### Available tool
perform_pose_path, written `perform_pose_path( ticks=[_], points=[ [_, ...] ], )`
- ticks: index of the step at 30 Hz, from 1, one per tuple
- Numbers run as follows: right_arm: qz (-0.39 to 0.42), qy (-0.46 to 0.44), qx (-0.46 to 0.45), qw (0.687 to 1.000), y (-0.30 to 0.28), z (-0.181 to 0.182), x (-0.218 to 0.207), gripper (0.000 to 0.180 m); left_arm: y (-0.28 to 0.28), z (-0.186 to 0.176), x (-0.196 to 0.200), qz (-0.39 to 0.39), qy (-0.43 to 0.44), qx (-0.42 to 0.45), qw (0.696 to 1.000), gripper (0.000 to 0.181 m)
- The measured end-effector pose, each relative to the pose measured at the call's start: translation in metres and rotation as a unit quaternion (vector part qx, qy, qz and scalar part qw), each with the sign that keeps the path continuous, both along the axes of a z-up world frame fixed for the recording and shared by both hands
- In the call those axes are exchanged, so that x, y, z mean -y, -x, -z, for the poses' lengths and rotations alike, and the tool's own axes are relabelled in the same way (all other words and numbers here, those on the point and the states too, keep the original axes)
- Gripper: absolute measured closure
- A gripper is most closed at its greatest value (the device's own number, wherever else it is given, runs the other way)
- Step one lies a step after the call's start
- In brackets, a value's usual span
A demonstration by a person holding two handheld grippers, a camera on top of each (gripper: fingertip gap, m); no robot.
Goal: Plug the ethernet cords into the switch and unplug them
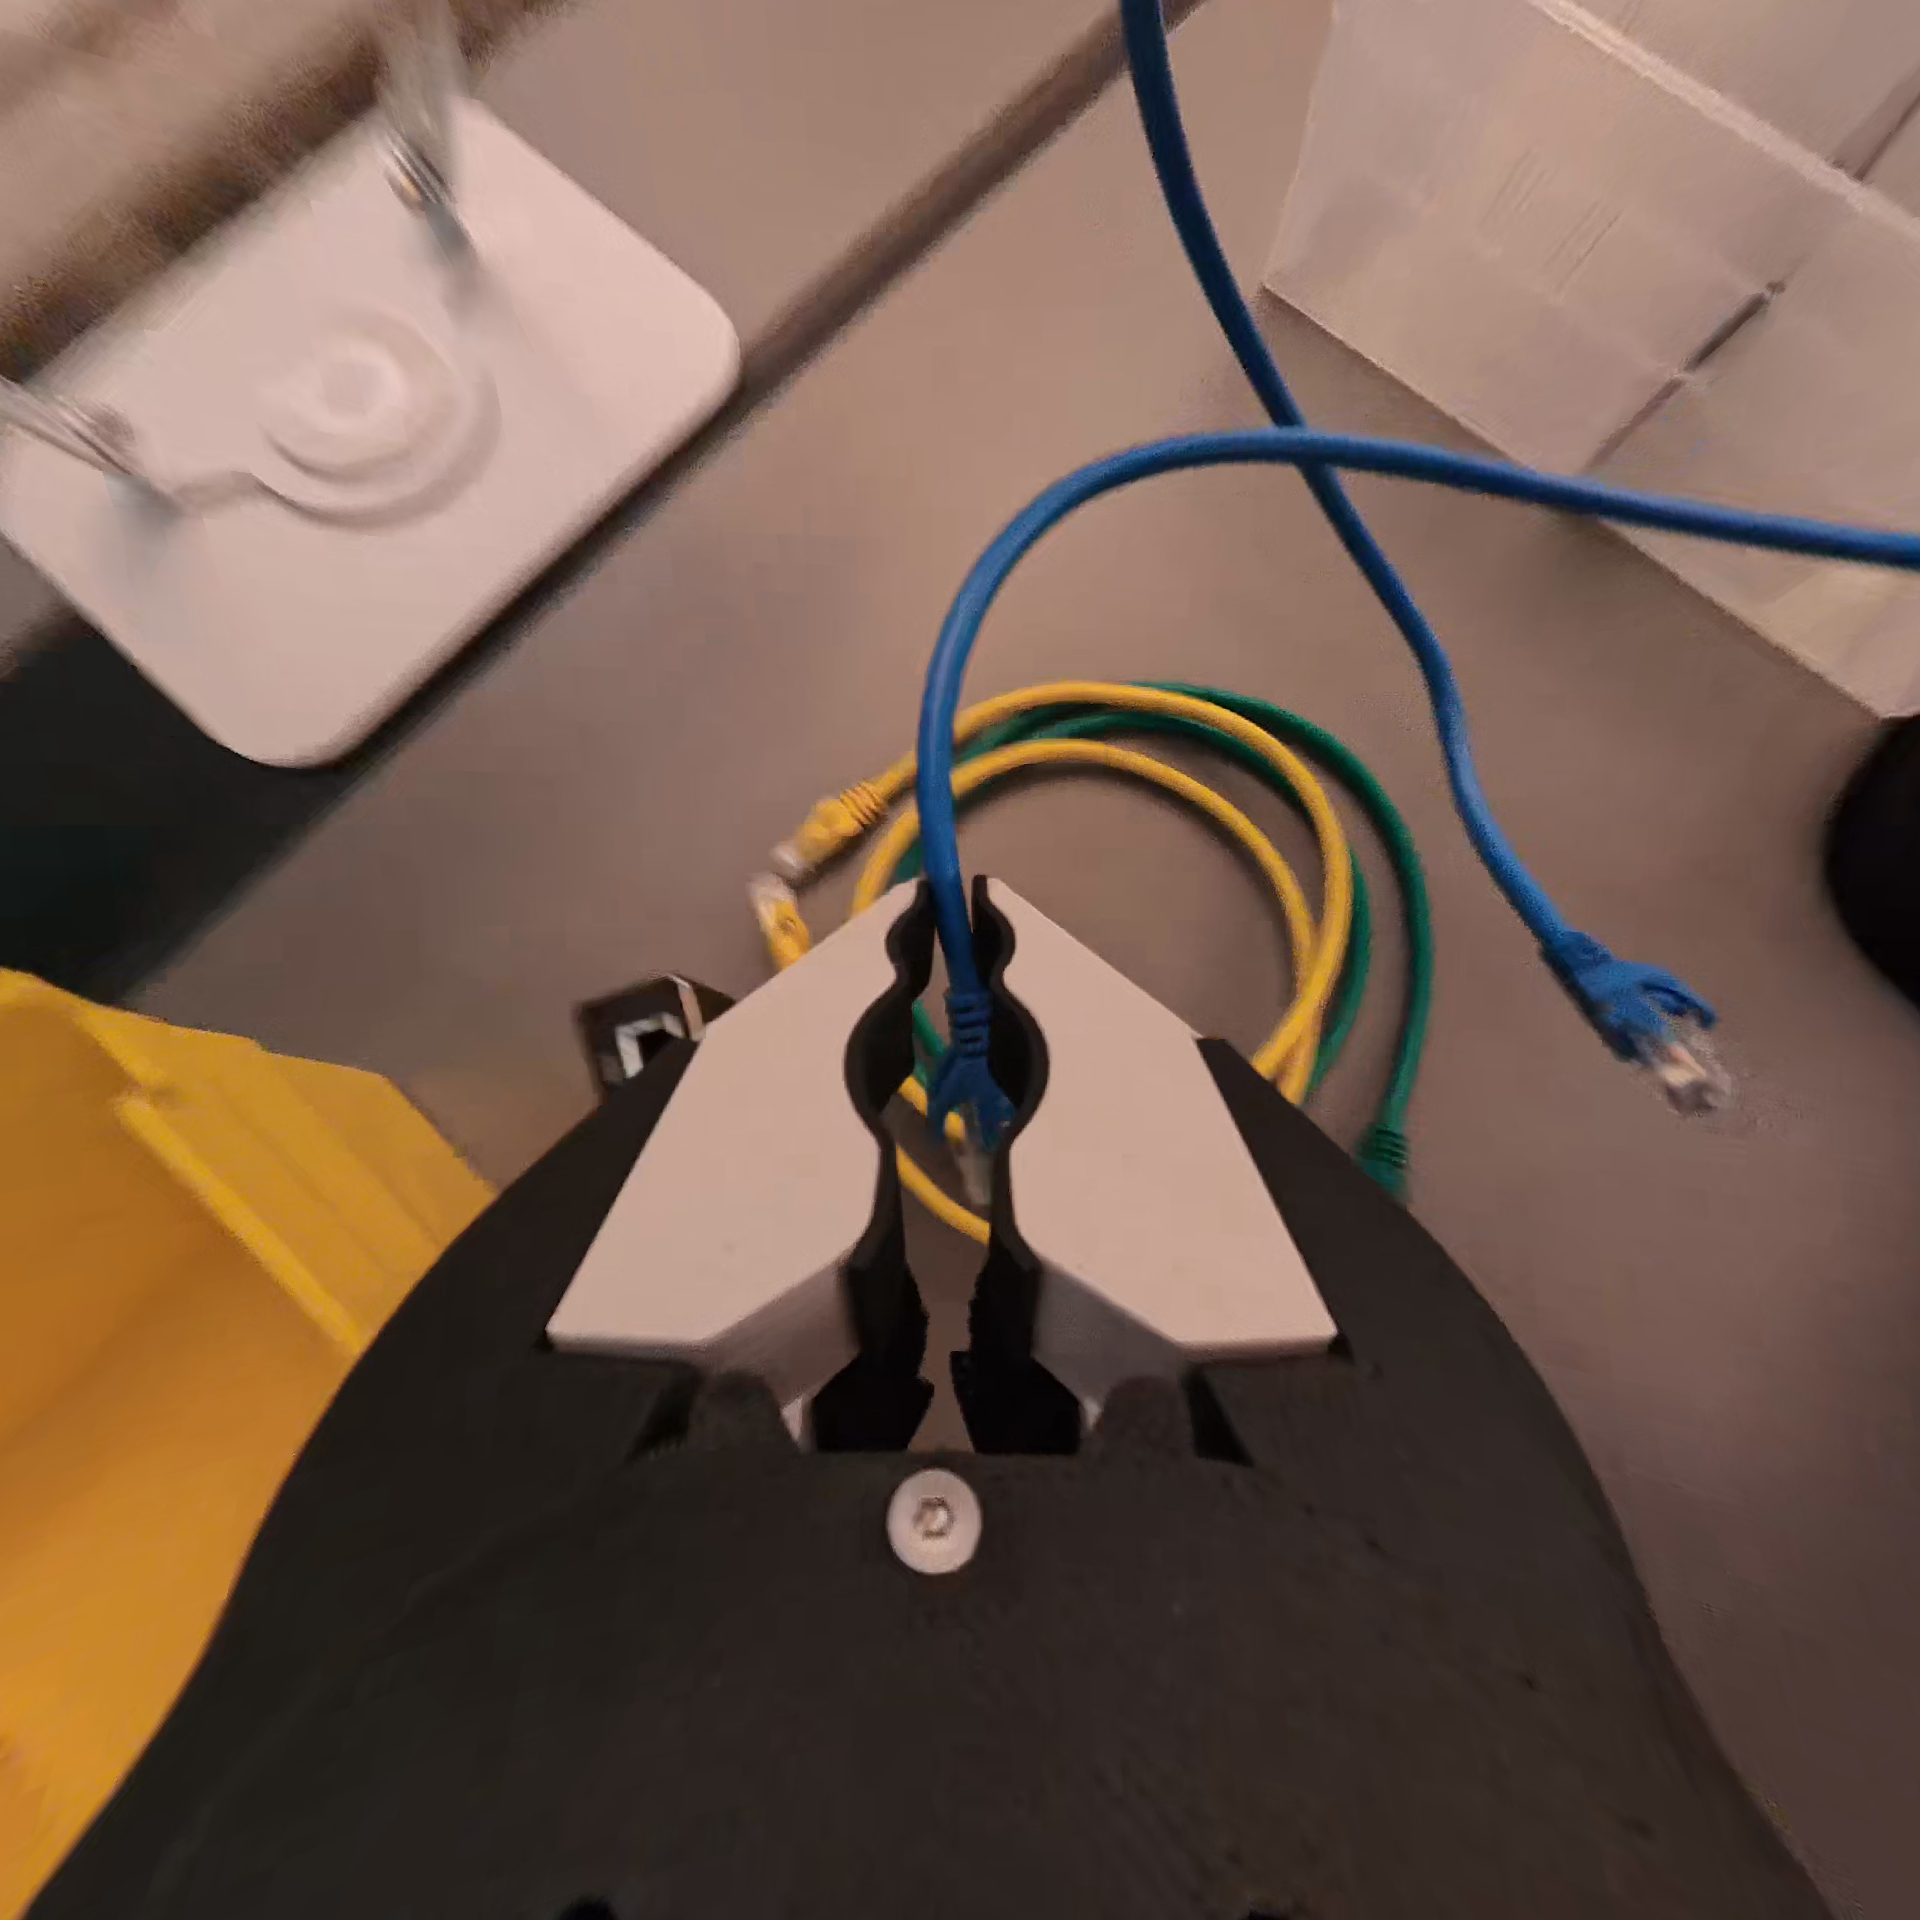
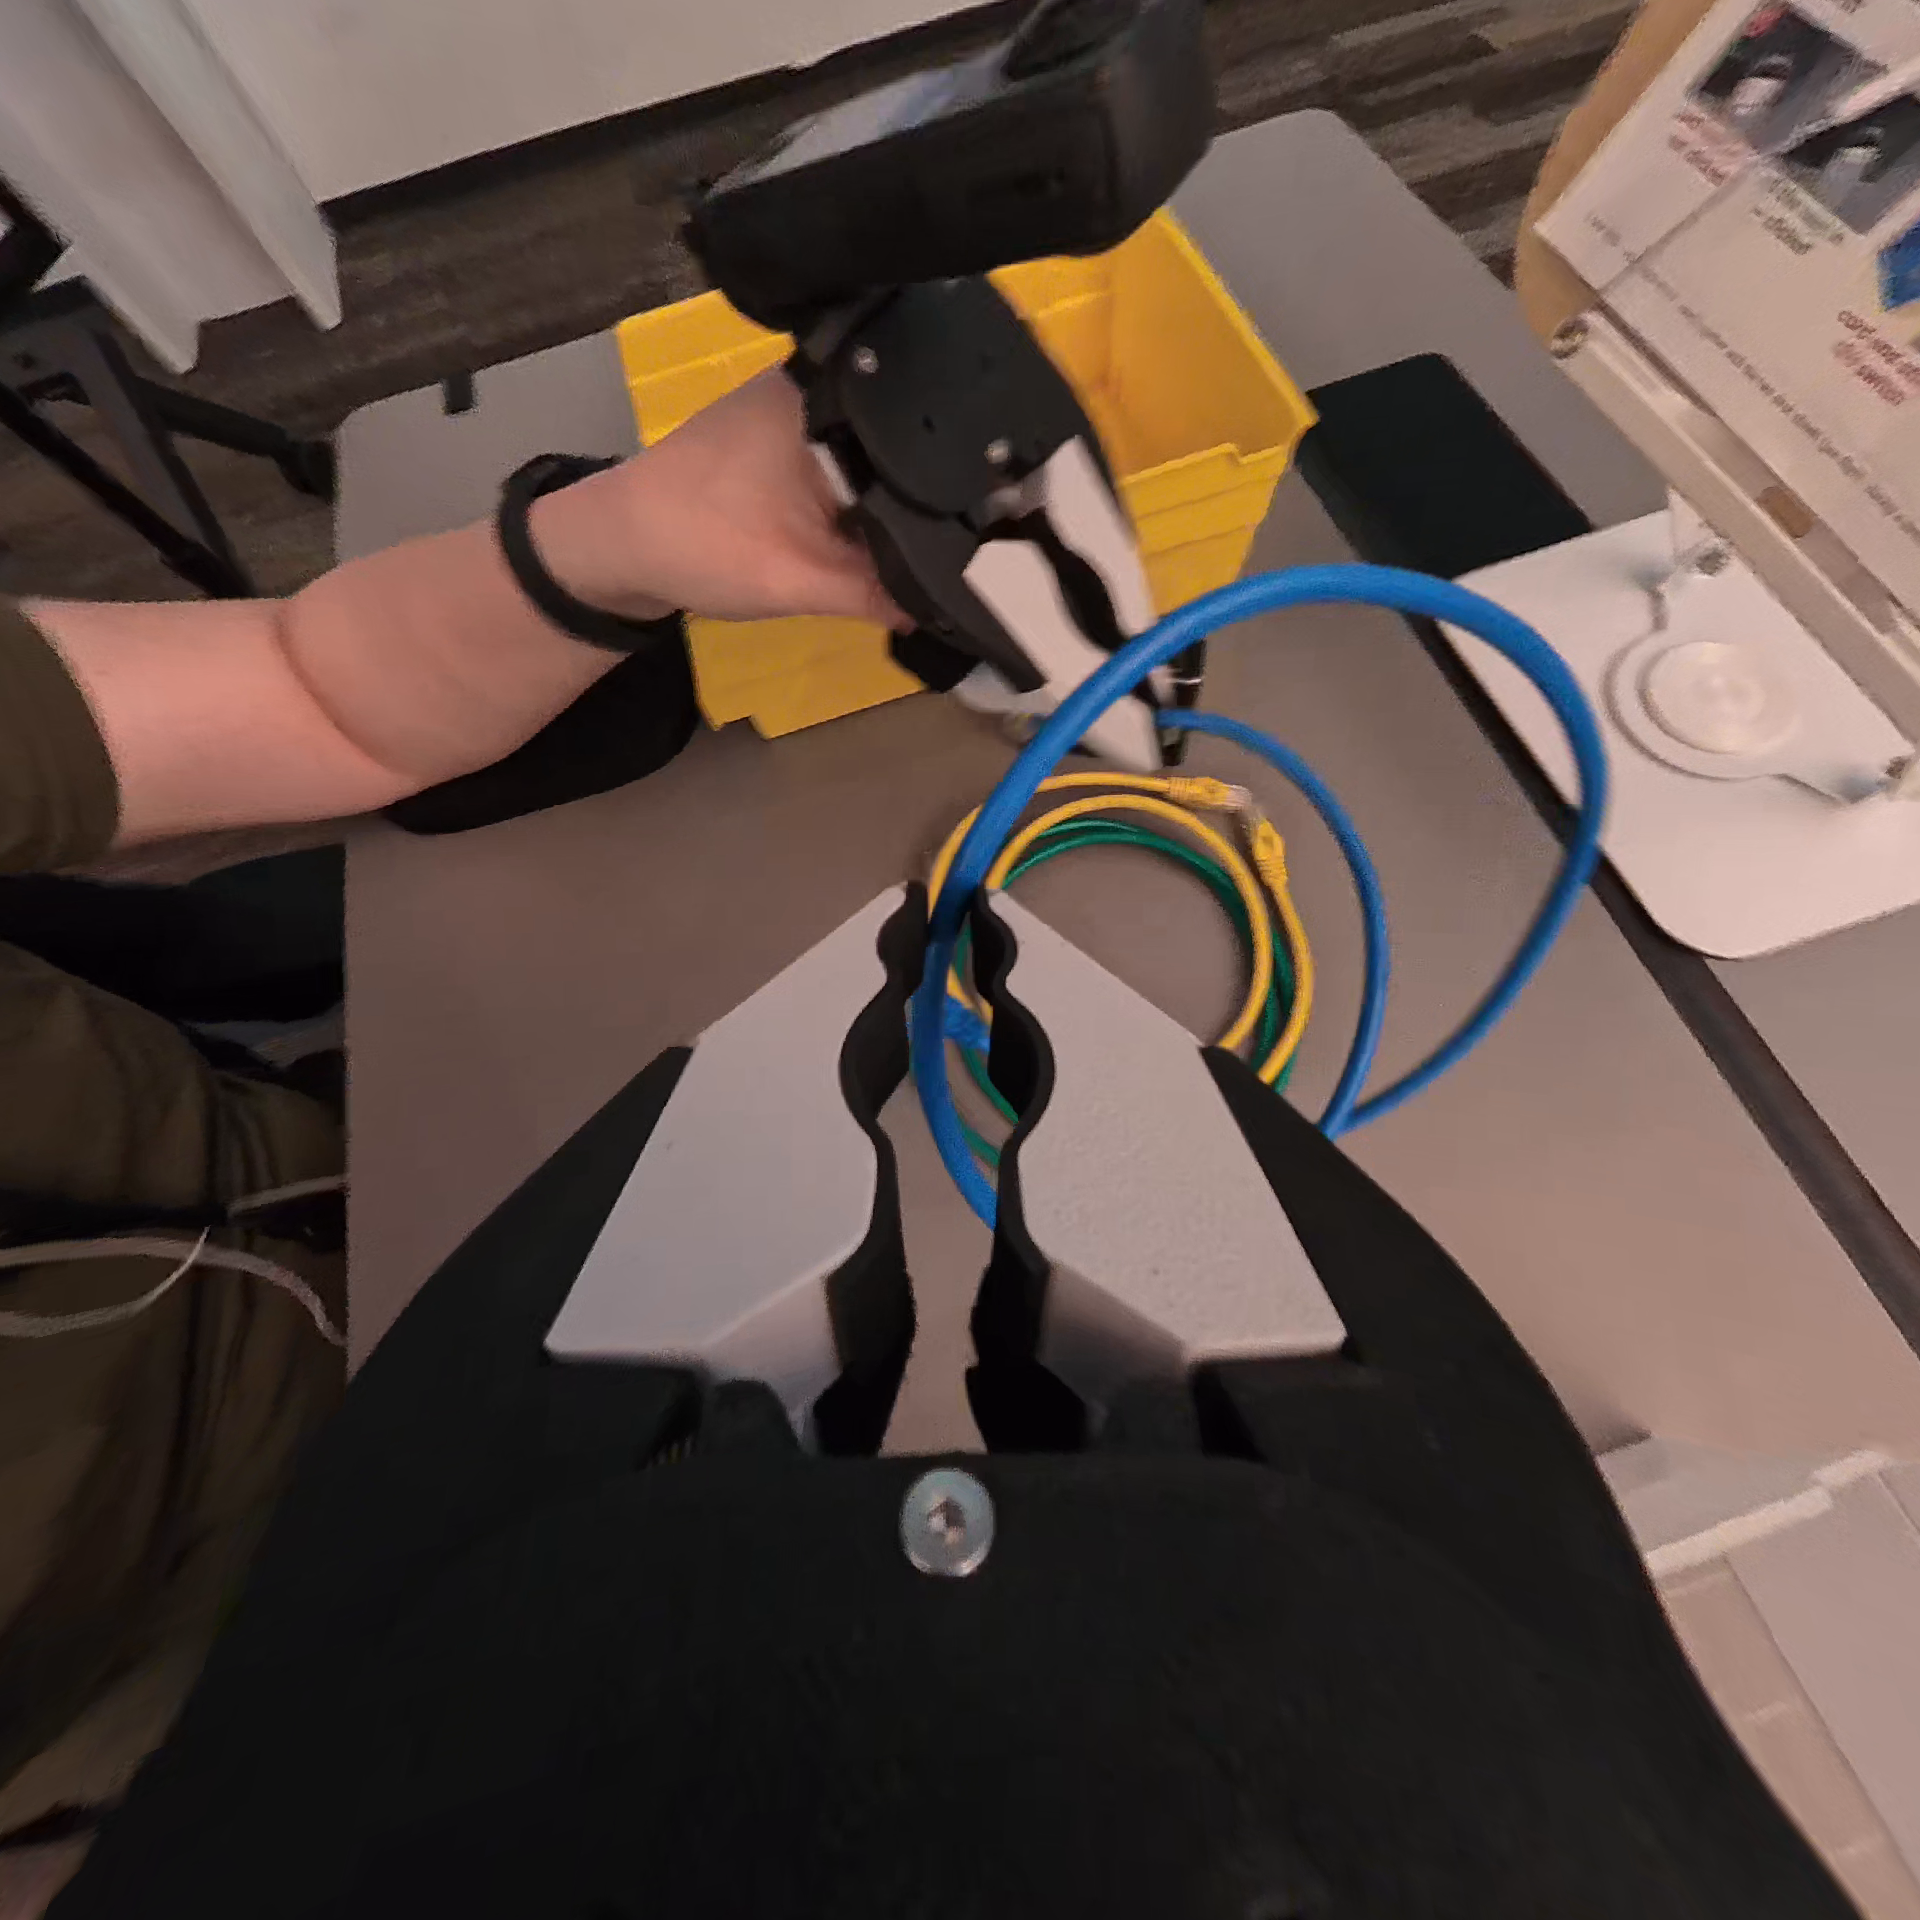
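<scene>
Grey surface (image 2: 644, 894) carries yellow bin (image 2: 1164, 416), white stand base (image 1: 343, 416), coil of yellow cord (image 1: 1226, 769) and green cord (image 1: 1403, 894).

Blue cord (image 1: 1195, 457) hangs in air between both tools.

Left gripper (image 1: 948, 904): jaws clenched on blue cord just behind plug.

Right gripper (image 2: 948, 904): jaws clenched on blue cord further along.

Switch: maybe small dark box (image 1: 644, 1023) beside left jaws, not sure.

Risk: plug points backward into jaws, so insertion may fail; pulling apart may slip cord.

The left gripper (image 1: 951, 914) pinches the blue cord (image 1: 961, 977) near its plug, above coiled yellow cord (image 1: 1288, 862).
</scene>
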State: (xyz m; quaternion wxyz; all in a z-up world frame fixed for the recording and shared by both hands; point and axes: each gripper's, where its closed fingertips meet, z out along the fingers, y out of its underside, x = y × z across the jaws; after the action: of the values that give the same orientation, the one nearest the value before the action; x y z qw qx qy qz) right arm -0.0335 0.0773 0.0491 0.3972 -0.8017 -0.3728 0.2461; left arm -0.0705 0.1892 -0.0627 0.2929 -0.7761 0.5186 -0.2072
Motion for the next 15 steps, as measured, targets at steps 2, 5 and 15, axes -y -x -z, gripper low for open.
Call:
perform_pose_path(
  ticks=[2,5,15],
  points=[
    [-0.061,0.022,0.02,0.998,0.007,0.009,0.023,0.171,-0.002,-0.02,-0.006,0.01,-0.097,0.004,0.995,0.178],
    [-0.134,0.06,0.036,0.988,0.008,0.017,0.057,0.165,-0.01,-0.051,0.005,0.046,-0.19,0.027,0.98,0.178],
    [-0.015,-0.152,-0.091,0.984,-0.003,-0.034,-0.02,0.114,-0.027,-0.105,0.058,0.123,-0.339,0.073,0.93,0.178]
  ],
)
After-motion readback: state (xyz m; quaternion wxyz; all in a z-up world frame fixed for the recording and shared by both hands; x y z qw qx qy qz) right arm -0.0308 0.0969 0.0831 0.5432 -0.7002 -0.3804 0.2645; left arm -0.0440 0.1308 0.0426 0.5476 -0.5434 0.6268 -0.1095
